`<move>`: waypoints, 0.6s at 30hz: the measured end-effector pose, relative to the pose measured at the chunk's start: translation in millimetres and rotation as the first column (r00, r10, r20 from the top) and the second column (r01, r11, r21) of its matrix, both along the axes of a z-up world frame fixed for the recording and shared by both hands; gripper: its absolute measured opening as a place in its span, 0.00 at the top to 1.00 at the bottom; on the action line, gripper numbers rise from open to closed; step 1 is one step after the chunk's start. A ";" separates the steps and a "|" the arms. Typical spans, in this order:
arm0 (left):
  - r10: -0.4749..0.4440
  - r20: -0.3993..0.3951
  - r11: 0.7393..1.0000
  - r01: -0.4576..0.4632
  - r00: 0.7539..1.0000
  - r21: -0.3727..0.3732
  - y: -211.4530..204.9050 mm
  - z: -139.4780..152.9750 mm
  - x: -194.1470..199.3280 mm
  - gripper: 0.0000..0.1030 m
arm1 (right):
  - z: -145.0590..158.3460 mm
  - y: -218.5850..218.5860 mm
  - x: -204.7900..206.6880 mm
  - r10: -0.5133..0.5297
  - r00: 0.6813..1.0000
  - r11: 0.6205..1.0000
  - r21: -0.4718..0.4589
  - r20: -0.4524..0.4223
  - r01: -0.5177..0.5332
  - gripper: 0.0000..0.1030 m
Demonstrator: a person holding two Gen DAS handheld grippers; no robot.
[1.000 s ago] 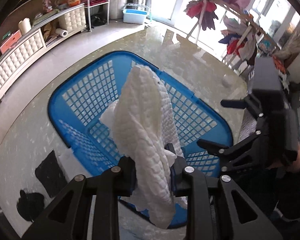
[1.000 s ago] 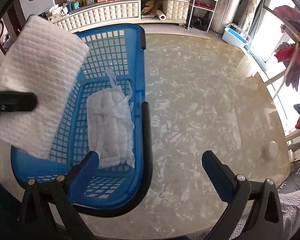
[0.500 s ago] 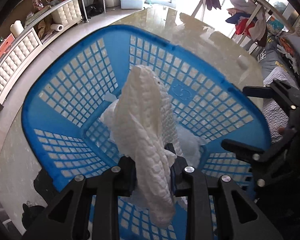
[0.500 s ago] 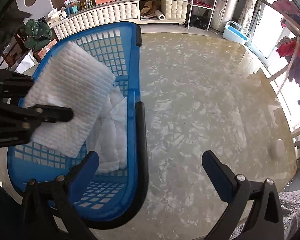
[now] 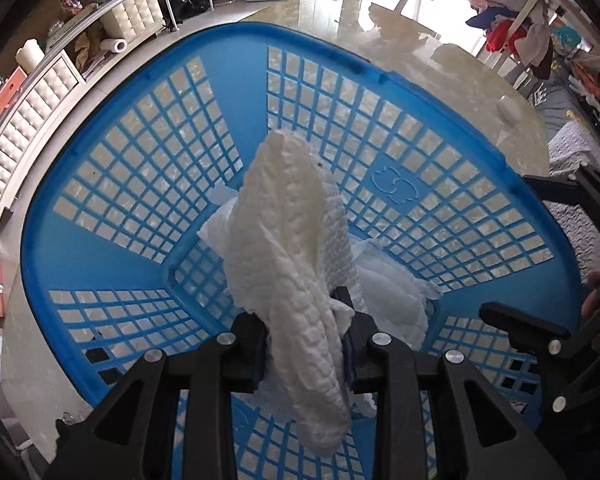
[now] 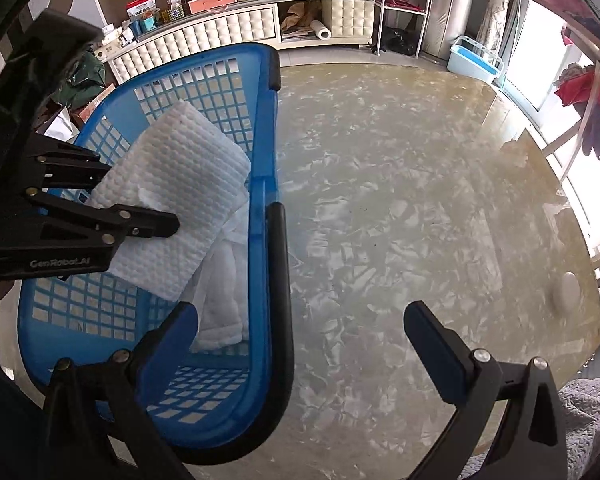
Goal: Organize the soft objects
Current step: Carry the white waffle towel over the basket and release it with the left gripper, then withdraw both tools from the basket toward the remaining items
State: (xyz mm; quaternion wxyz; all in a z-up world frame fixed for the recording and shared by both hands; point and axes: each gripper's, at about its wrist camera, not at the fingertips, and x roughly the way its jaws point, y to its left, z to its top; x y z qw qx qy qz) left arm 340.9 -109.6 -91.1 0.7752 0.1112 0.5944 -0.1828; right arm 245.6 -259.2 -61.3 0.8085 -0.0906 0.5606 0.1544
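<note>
My left gripper point(image 5: 306, 342) clamps the white waffle cloth point(image 5: 296, 240) over the blue basket point(image 5: 148, 184), right gripper point(image 6: 300, 328) spread empty; releasing off-centre could drape it over the rim.

Background: a glossy marble-patterned desk point(image 6: 400, 208); along the far wall, a cream tufted cabinet point(image 6: 228, 28) carrying a paper towel roll point(image 6: 322, 33) in an open niche; a light-blue plastic bin point(image 6: 476, 58) on the floor; garments on a drying rack point(image 5: 516, 36) beside the windows.

White cloth point(image 5: 296, 248) hanging over a blue basket point(image 5: 148, 152)
Waffle-textured, folded, draped; another white cloth point(image 6: 224, 312) lies inside
</note>
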 end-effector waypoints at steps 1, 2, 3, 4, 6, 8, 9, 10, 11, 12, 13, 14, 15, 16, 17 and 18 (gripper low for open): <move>-0.001 0.003 1.000 0.001 1.000 0.006 -1.7 -0.8 0.8 0.74 | -0.1 -0.4 0.3 -0.001 1.000 1.000 0.001 0.000 0.001 0.00; 0.002 0.006 1.000 -0.002 1.000 0.015 -2.0 -0.4 1.4 0.73 | -0.4 -1.0 0.7 0.000 1.000 1.000 0.004 0.000 0.000 0.00; 0.005 0.006 1.000 -0.005 1.000 0.017 -1.7 -0.8 3.7 0.68 | -0.5 -1.1 0.9 -0.001 1.000 1.000 0.007 -0.001 0.001 0.00; 0.005 0.006 1.000 -0.005 1.000 0.016 -1.6 -1.2 5.4 0.63 | -0.9 -1.6 1.0 -0.003 1.000 1.000 0.011 -0.003 0.003 0.00; 0.007 0.017 1.000 -0.007 1.000 0.016 -4.2 1.0 7.0 0.52 | -0.4 -1.4 1.0 -0.005 1.000 1.000 0.012 -0.003 0.005 0.00; 0.003 0.033 1.000 -0.003 0.999 0.018 -6.0 4.3 5.8 0.40 | -0.6 -1.0 0.6 -0.005 1.000 1.000 0.008 0.000 0.005 0.00; -0.003 0.042 1.000 0.002 0.999 0.026 -7.8 5.9 6.0 0.30 | -0.8 -1.0 0.3 -0.003 1.000 1.000 0.009 0.000 0.003 0.00; -0.005 0.048 0.999 0.004 0.999 0.034 -8.7 7.3 4.5 0.21 | -1.9 -1.3 -0.5 -0.001 1.000 1.000 0.013 -0.001 0.001 0.00; -0.005 0.053 0.999 0.003 0.999 0.041 -10.2 8.5 4.7 0.18 | -2.9 -1.8 -0.5 0.002 1.000 1.000 0.022 -0.008 -0.001 0.00; 0.000 0.058 0.999 -0.002 0.998 0.041 -11.0 10.4 5.0 0.18 | -3.4 -2.5 0.2 0.002 1.000 1.000 0.030 -0.013 -0.001 0.00; 0.003 0.059 0.999 -0.005 0.998 0.037 -11.2 12.1 5.4 0.18 | -4.2 -3.6 0.4 -0.001 1.000 0.999 0.036 -0.016 0.002 0.00; 0.007 0.063 0.999 -0.009 0.998 0.035 -11.1 14.5 5.6 0.18 | -4.8 -4.7 0.6 -0.005 1.000 0.999 0.040 -0.017 0.006 0.00; 0.008 0.068 0.999 -0.011 0.998 0.033 -10.8 16.6 4.8 0.18 | -4.9 -5.3 1.2 -0.006 1.000 0.999 0.043 -0.018 0.007 0.00; 0.011 0.073 0.999 -0.013 0.997 0.032 -10.2 19.3 4.1 0.18 | -5.2 -5.7 1.3 -0.006 1.000 0.999 0.046 -0.019 0.007 0.00; 0.017 0.080 0.999 -0.020 0.997 0.030 -8.8 23.4 3.4 0.18 | -5.4 -6.4 1.2 -0.008 1.000 0.999 0.048 -0.019 0.009 0.00; 0.021 0.083 0.999 -0.024 0.996 0.025 -6.7 26.6 2.4 0.18 | -4.9 -5.8 1.2 -0.009 1.000 0.999 0.047 -0.017 0.009 0.00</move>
